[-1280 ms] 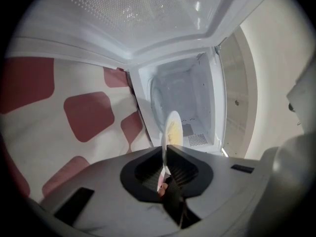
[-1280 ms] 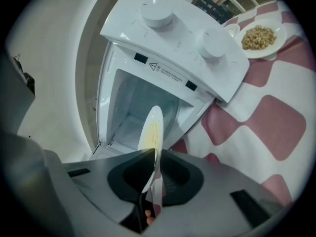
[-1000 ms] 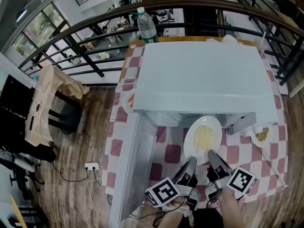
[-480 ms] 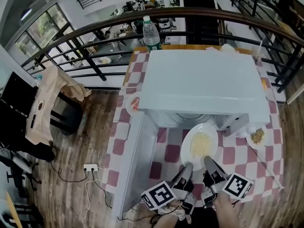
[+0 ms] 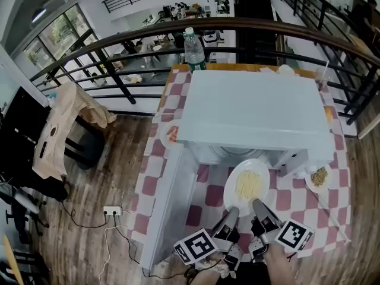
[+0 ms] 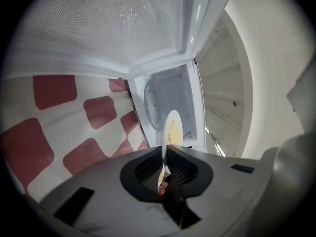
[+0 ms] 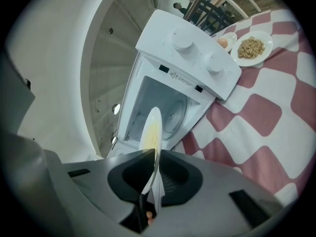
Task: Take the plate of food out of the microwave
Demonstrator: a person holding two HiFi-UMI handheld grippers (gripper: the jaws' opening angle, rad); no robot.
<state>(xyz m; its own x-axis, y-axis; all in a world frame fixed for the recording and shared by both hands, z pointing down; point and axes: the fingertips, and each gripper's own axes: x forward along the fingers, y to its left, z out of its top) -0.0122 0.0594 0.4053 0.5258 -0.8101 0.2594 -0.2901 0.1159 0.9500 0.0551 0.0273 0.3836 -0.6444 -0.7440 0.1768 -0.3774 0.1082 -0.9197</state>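
Note:
A white plate [image 5: 249,186] with pale yellow noodles hangs in front of the open white microwave [image 5: 255,111], over the red-and-white checked cloth. My left gripper [image 5: 233,211] is shut on the plate's near left rim and my right gripper [image 5: 256,205] is shut on its near right rim. In the left gripper view the plate [image 6: 172,130] shows edge-on between the jaws, with the microwave cavity [image 6: 163,100] beyond. The right gripper view has the same plate [image 7: 152,132] edge-on, clamped between the jaws, in front of the cavity [image 7: 163,110].
The microwave door [image 5: 169,195] stands open to the left. A small plate of grain [image 5: 319,177] lies right of the microwave, another small dish [image 5: 169,134] on its left. A water bottle [image 5: 194,51] stands behind. A railing runs beyond the table.
The plate has come farther out of the microwave toward me, with both grippers still clamped on its near rim.

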